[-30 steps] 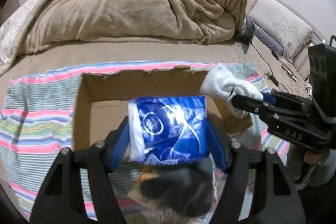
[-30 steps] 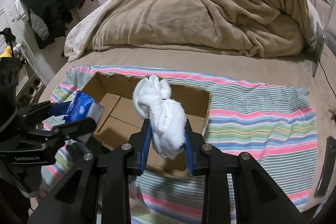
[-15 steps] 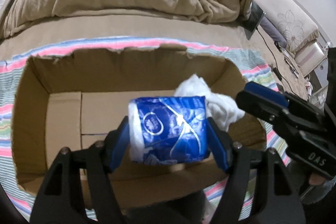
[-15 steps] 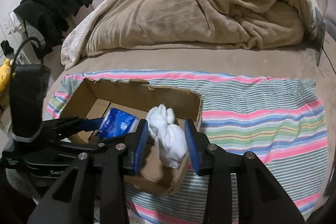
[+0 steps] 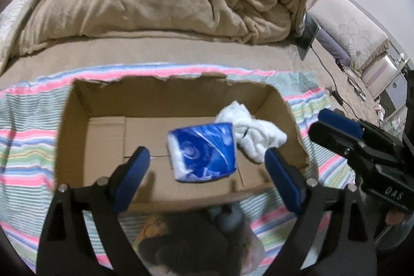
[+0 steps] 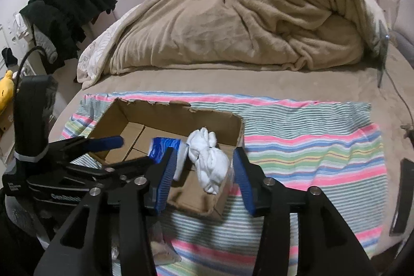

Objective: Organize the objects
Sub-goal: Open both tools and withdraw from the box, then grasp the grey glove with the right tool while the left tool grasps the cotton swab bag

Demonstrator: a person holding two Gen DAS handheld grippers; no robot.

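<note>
At the bottom of the left wrist view a dark bundle (image 5: 191, 239) lies before the cardboard box (image 5: 75, 126). The left gripper (image 5: 207, 170) is spread wide and empty; the blue tissue pack (image 5: 203, 151), clamped half a second ago, now sits in the box at frame centre. The right gripper (image 6: 204, 173) is likewise wide apart, its white sock bundle (image 6: 211, 167) released inside the box. Striped cloth (image 6: 310, 146) and tan blanket (image 6: 258, 17) fill the upper frame.

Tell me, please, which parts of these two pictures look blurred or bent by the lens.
Left wrist view: blue pack is smeared by motion; cardboard box edges bow outward. Right wrist view: white sock bundle is fairly sharp; striped cloth lines curve near the border.
</note>
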